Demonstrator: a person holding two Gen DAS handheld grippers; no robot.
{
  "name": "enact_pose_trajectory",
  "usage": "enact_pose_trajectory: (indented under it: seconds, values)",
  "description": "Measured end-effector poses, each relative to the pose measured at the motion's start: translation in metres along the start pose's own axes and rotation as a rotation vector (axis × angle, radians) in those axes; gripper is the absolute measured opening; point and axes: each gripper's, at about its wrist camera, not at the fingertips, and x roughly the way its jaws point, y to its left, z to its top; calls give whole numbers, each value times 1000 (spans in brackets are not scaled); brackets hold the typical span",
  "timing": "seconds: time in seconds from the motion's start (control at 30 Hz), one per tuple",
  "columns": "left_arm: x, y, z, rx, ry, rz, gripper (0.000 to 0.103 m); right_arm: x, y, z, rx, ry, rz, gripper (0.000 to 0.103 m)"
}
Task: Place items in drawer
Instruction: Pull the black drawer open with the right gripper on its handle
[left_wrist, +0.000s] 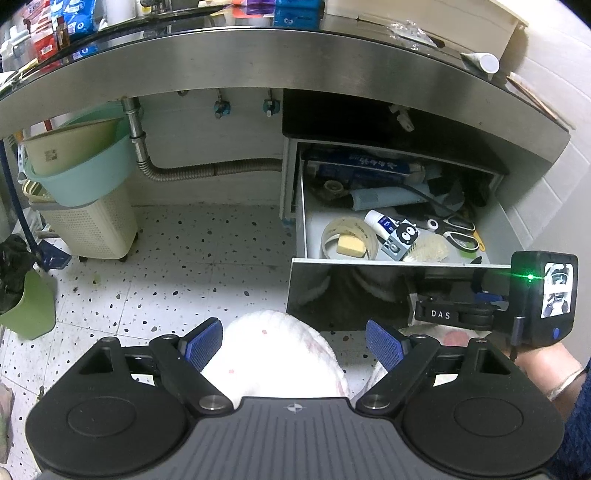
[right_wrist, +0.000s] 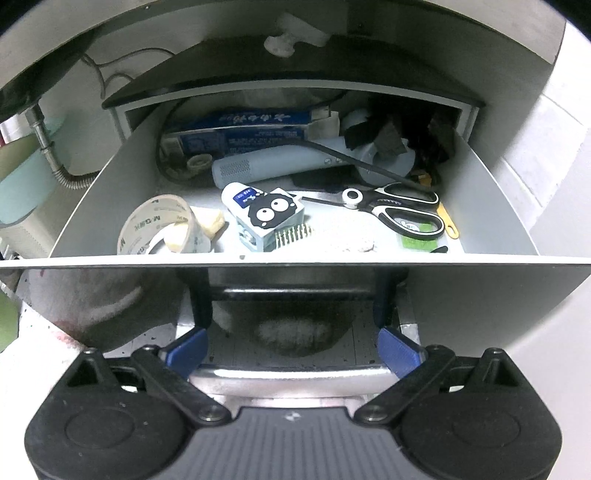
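The drawer stands pulled open under the steel counter and shows close up in the right wrist view. Inside lie a tape roll, a yellow sponge, a small white bottle, a cartoon-eyed box, a brush and scissors. My left gripper is open and empty above the floor, with a white slipper between its fingers. My right gripper is open, its blue pads either side of the metal drawer handle. It shows from the side in the left wrist view.
A blue box and a grey cylinder fill the drawer's back. A teal basin on a cream basket stands left under the sink. A green bin sits at the far left. The floor is speckled tile.
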Motion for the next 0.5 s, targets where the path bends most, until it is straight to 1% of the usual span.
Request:
enact_pose_trajectory:
  seconds: [0.3,0.5]
  values:
    - [3,2,1,-9,11,3,85,3,0,4,-1,2,1,99]
    - [6,0,4,-2,8,10,85,0,-1,-3,-5,-19,5,99]
